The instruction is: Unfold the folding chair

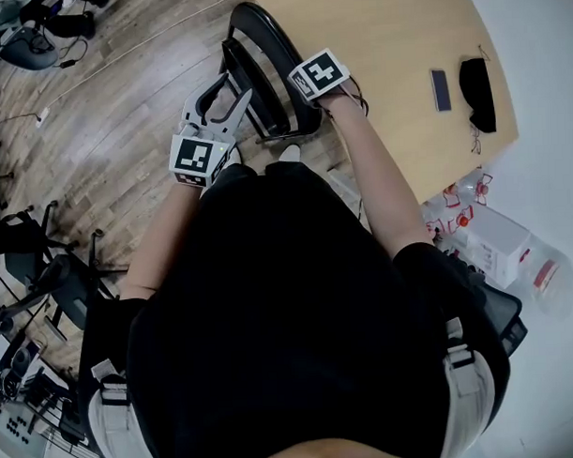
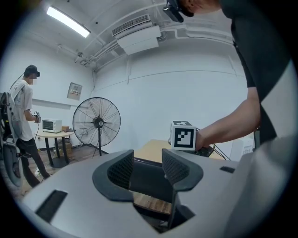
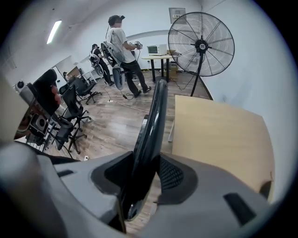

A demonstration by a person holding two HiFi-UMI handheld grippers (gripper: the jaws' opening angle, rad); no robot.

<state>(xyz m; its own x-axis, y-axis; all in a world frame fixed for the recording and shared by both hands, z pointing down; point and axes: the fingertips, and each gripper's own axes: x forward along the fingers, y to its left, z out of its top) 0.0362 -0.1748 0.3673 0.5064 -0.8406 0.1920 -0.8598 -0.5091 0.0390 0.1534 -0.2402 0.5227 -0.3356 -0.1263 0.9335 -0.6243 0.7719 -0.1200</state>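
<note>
Clamped on the folding chair (image 3: 156, 111), the jaws of my right gripper (image 3: 146, 175) have its thin black curved edge pinched between their ribbed pads, and that edge runs up and away from the camera. The jaws of my left gripper (image 2: 147, 168) stand apart. A dark panel of the chair lies in the gap between them, and I cannot tell whether either pad touches it.

From the head view, the chair stands folded flat on the wooden floor (image 1: 123, 107), right against the near edge of the pale desk (image 1: 383, 51). Both grippers are at its top, the left one on the floor side and the right one on the desk side. The marker cube (image 2: 183, 135) of the right gripper shows just past my left jaws.

On the desk, well apart from the chair, lie a phone (image 1: 440, 89) and a black object (image 1: 477, 93) I cannot identify.

Further back a large pedestal fan (image 3: 201, 44) stands by the wall, and a person (image 3: 122, 44) stands near a small table with a microwave on it (image 3: 153, 49).
</note>
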